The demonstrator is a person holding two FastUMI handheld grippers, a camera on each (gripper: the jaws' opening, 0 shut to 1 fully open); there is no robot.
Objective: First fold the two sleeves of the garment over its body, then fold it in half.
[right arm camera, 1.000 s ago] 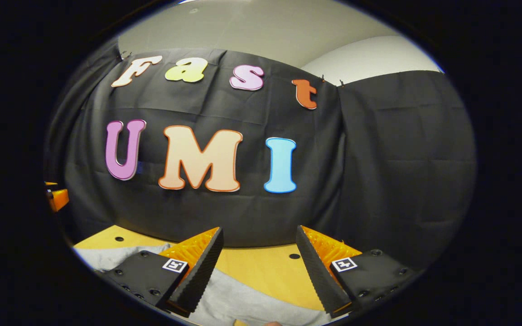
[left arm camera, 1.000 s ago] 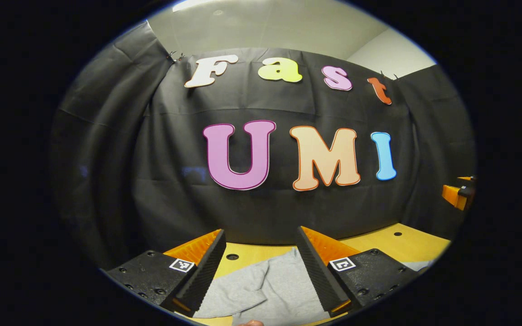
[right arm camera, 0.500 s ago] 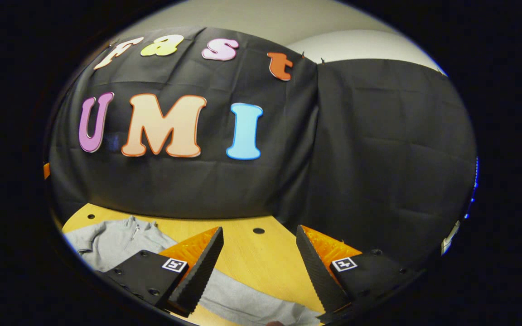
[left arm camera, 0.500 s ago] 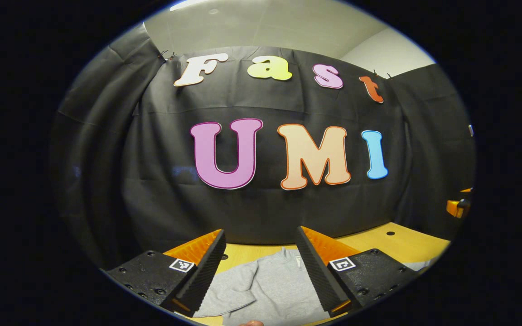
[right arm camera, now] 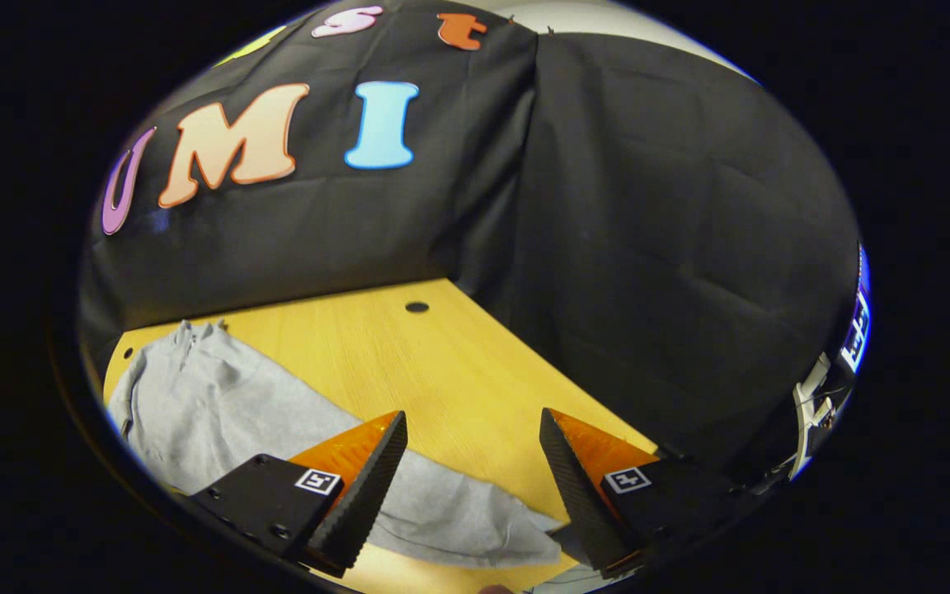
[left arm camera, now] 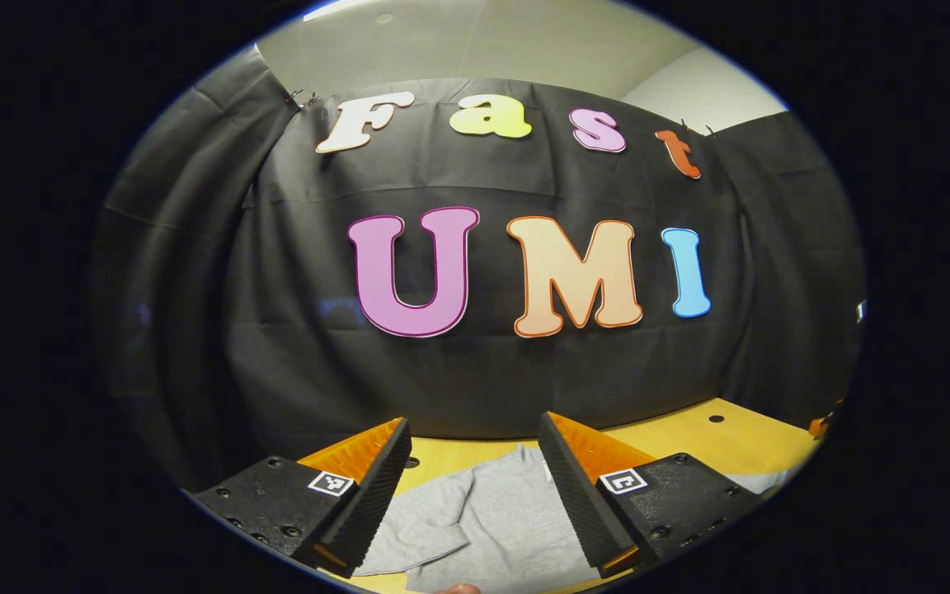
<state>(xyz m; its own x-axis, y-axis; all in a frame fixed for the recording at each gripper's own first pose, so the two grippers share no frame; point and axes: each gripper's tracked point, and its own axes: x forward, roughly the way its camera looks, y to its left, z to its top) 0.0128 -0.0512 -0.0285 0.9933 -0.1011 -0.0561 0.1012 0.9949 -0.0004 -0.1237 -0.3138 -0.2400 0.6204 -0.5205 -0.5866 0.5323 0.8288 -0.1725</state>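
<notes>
Left gripper [left arm camera: 471, 495] hovers above the grey garment [left arm camera: 483, 520], jaws wide apart, nothing between them; cloth lies flat on the wooden table [left arm camera: 714, 441], one sleeve [left arm camera: 417, 536] folded in at 7 o'clock. Right gripper [right arm camera: 471, 487] is also spread open and empty (tilted down toward the table), with the other sleeve [right arm camera: 458, 516] stretched out across its 6 o'clock and the garment body at 9 o'clock.

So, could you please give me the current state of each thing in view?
Garment: lying flat on the table, unfolded, one sleeve stretched outward.
Left tool: open, above the garment, holding nothing.
Right tool: open, above the sleeve, holding nothing.
Table: garment resting on it.
</notes>
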